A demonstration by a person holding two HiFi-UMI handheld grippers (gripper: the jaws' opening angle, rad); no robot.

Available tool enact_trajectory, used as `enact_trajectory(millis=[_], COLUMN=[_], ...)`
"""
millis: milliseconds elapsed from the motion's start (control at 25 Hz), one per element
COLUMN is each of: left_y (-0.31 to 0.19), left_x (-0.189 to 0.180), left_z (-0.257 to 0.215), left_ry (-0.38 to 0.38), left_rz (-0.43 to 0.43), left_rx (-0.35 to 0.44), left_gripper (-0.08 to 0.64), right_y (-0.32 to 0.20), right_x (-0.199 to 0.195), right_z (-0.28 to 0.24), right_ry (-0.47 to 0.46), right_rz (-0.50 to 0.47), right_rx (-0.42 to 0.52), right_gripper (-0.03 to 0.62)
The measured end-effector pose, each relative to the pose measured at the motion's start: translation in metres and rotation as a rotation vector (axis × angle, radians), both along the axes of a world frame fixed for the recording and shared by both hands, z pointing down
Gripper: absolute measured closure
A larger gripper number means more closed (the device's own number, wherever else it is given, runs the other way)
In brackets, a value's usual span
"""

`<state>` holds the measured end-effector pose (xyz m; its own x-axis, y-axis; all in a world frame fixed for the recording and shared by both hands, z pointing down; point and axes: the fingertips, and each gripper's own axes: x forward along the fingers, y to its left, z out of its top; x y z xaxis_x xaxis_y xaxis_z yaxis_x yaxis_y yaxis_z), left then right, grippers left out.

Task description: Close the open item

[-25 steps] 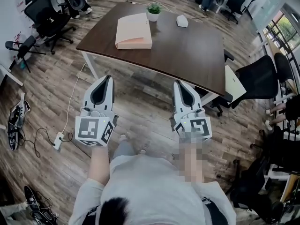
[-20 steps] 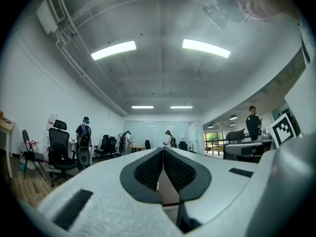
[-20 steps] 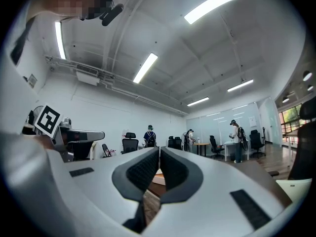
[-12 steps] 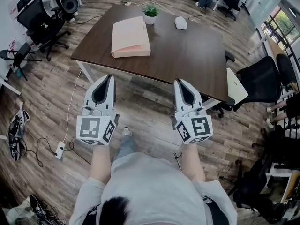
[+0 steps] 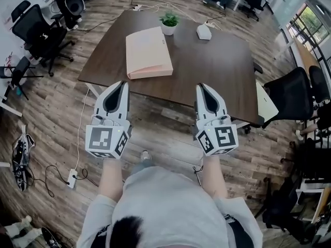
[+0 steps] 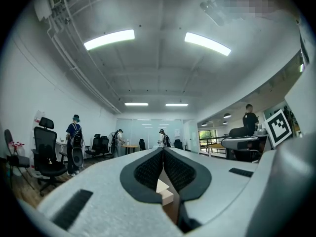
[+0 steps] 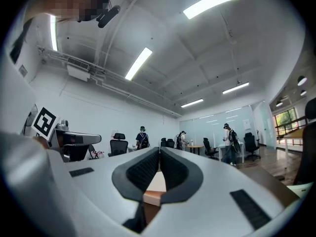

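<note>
- My left hand-held gripper (image 5: 123,83) is pressed together with nothing in it. In the left gripper view its black, dimpled pads (image 6: 148,169) meet at the tip.
- My right hand-held gripper (image 5: 199,86) is the same, its textured black pads (image 7: 143,172) together on nothing.
- Both have smooth pale-grey shells, and each carries a cube (image 5: 106,142) printed with black-and-white square patterns.
- The box (image 5: 149,52) is flat, rectangular, peach-coloured and matte. It lies on the far left part of the table (image 5: 217,71), well ahead of both tips.
- The table has a dark brown wood-grain top and white legs.
- A small green plant (image 5: 169,22) in a white pot stands just beyond the box's far right corner, with a white rounded object (image 5: 204,32) to its right.
- The floor (image 5: 51,118) is grey-brown planks, and black chairs (image 5: 33,27) stand at the left.
</note>
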<state>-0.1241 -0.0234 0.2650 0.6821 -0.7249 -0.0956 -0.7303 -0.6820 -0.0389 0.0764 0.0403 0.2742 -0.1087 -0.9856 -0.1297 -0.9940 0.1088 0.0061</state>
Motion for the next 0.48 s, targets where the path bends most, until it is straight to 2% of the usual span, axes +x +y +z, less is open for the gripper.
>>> enact_trajectory(millis=[480], left_y=[-0.093], left_x=[-0.017], left_z=[0.005], left_ry=[0.022], left_rz=[0.053], left_rx=[-0.001], left_gripper=[0.551], right_y=[-0.081], right_x=[-0.022], right_z=[0.006], right_ry=[0.003], right_rz=[0.051], right_rx=[-0.007], right_gripper=[0.578])
